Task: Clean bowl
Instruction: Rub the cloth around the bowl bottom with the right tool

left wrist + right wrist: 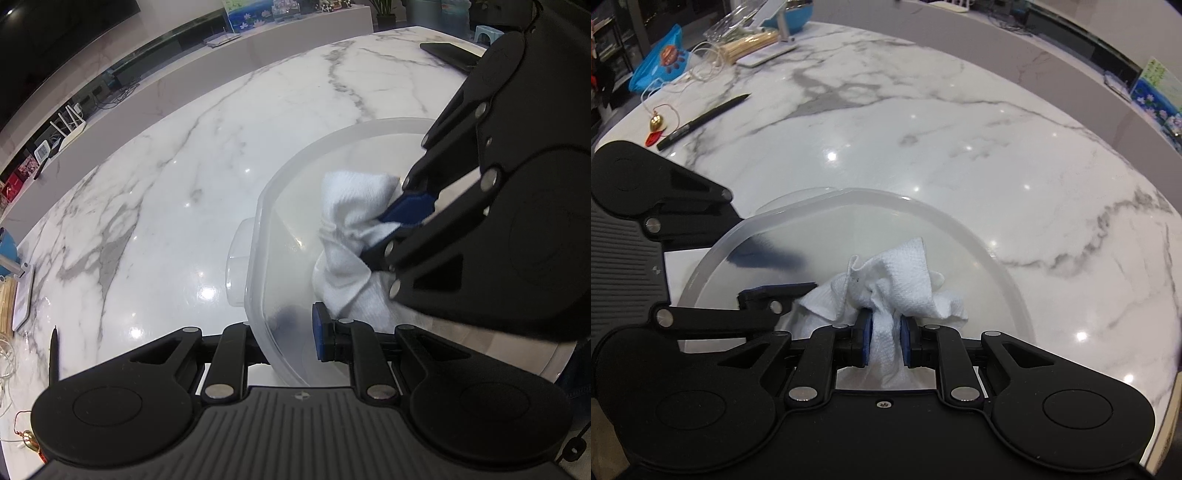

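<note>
A translucent plastic bowl (273, 206) is tilted on its side above the marble table; it also shows in the right wrist view (960, 229). My left gripper (284, 332) is shut on the bowl's rim, one blue pad (318, 332) inside the wall. My right gripper (884, 339) is shut on a crumpled white cloth (901, 280) and holds it inside the bowl. In the left wrist view the right gripper (388, 236) comes in from the right with the cloth (351, 236) against the bowl's inner wall.
The white marble table (923, 129) spreads ahead. A black pen (701, 122), a gold charm on a cord (656, 123), a blue bag (661, 62) and a stand with sticks (764, 48) lie at its far left. A dark phone (450, 55) lies at the far right edge.
</note>
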A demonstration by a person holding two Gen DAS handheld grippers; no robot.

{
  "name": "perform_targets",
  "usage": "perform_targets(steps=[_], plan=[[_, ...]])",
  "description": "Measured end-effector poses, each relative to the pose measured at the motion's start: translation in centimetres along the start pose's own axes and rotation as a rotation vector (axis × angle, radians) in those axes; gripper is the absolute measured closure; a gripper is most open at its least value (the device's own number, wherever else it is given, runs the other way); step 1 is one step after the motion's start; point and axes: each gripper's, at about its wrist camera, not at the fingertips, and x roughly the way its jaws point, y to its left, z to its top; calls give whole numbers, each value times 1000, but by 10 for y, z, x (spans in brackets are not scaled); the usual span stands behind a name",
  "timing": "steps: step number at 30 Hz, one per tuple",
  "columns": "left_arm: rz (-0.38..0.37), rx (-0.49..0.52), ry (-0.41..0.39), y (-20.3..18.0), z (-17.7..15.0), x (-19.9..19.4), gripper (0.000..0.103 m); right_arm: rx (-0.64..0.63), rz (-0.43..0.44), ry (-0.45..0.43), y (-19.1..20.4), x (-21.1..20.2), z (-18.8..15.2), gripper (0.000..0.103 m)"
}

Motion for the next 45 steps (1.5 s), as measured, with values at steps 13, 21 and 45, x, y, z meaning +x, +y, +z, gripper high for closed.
perform_targets(steps=[13,21,45], plan=[[5,-1,-1,-1,-1,0,88,-71,4,81,5,-5,-13,90],[7,-1,-1,-1,-2,0,88,-101,66,116,12,-8,-17,86],[-53,-226,-8,23,10,6,83,-54,-6,33,1,-5,-10,85]])
